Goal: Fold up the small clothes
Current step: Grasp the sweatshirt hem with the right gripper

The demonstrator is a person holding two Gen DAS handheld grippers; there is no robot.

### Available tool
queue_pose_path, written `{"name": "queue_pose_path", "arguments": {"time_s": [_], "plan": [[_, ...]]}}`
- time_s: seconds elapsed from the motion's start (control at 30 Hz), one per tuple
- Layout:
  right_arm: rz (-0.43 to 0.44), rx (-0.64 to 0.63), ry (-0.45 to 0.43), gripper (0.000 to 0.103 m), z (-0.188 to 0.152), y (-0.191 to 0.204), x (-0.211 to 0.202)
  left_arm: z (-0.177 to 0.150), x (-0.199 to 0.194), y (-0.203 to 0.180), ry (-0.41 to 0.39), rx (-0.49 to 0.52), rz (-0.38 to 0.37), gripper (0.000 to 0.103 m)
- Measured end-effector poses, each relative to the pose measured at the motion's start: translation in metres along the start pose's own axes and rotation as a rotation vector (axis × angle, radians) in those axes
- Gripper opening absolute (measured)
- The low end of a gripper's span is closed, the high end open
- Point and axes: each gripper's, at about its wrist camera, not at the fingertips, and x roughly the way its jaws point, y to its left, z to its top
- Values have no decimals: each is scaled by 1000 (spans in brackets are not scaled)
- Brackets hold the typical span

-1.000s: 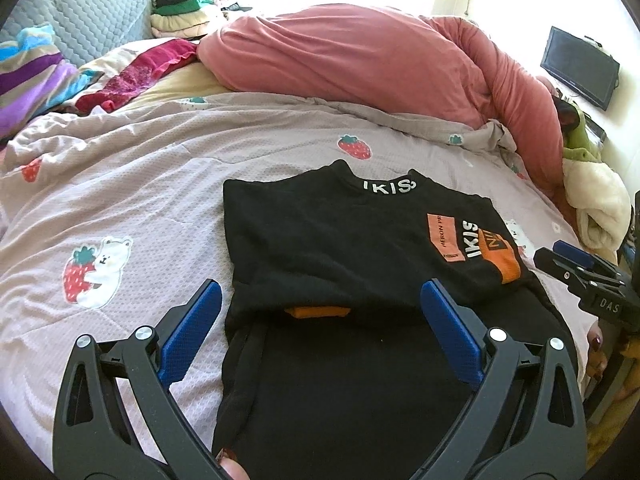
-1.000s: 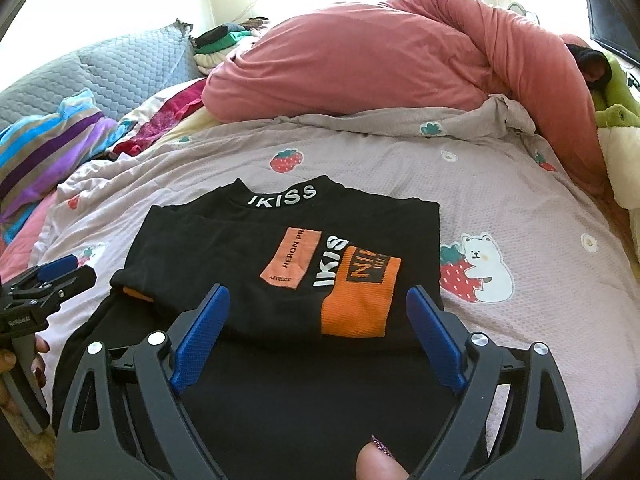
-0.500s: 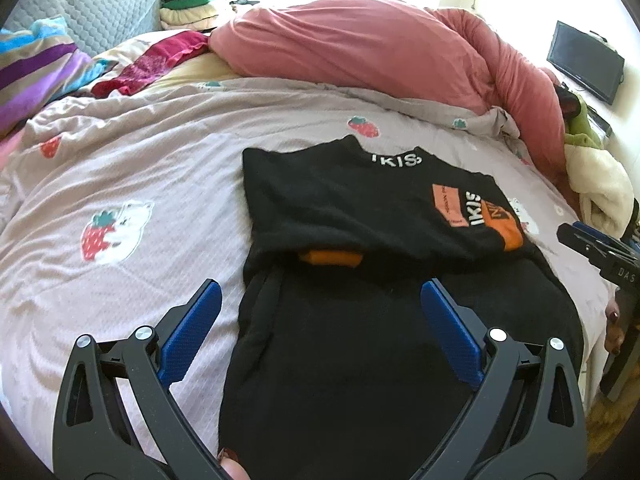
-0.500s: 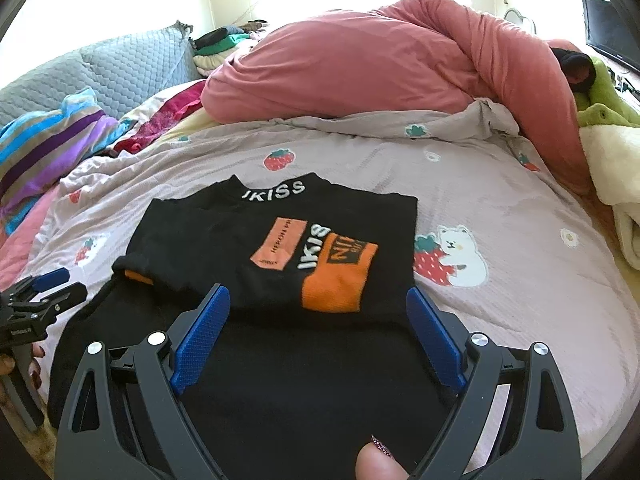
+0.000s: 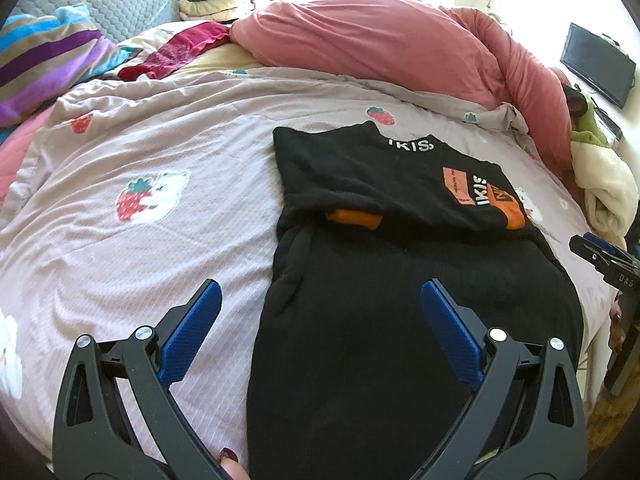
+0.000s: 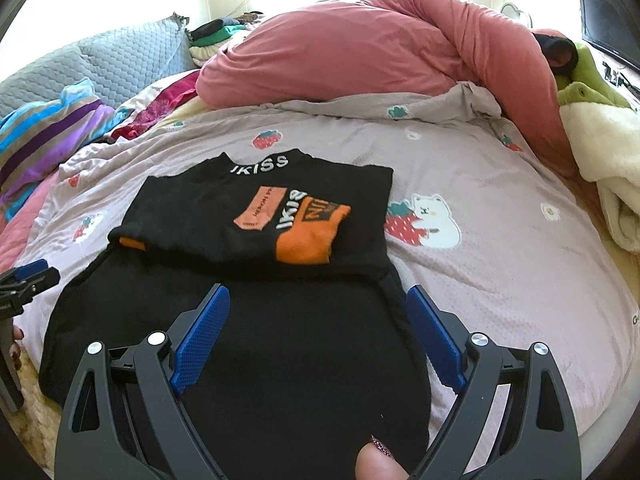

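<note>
Black sweater [image 6: 256,320] lies flat on the bed, on a mauve quilt [image 6: 500,272] printed with strawberries and white bears. Upper part is folded: sleeves turned in across the chest, an orange cuff [image 5: 352,218] showing at the fold's lower edge, orange patches and white "IKISS" lettering [image 6: 259,166] at the collar facing up. Lower body of the garment is spread out toward the bed's near edge. Left claw [image 5: 318,320] stands wide open, blue pads apart, gripping nothing; it hangs above the sweater's left side edge, one pad over quilt, the other over black cloth. Right claw [image 6: 318,332] also wide open and empty, both pads over the sweater's lower body, right pad near the right side edge. Whether either claw touches the fabric cannot be told. Each claw appears at the margin of the other's view. Behind: a heaped pink duvet [image 5: 380,52], striped blanket [image 5: 48,68], grey quilted pillow [image 6: 100,64].
</note>
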Motion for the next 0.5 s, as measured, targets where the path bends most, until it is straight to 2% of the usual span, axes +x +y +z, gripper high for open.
{"name": "queue_pose_path", "arguments": {"time_s": [0.2, 0.5], "plan": [[15, -9, 26, 89, -15, -2, -5, -14, -16, 13, 17, -29, 28, 93], [27, -18, 46, 89, -36, -6, -16, -37, -36, 38, 64, -106, -19, 93]]}}
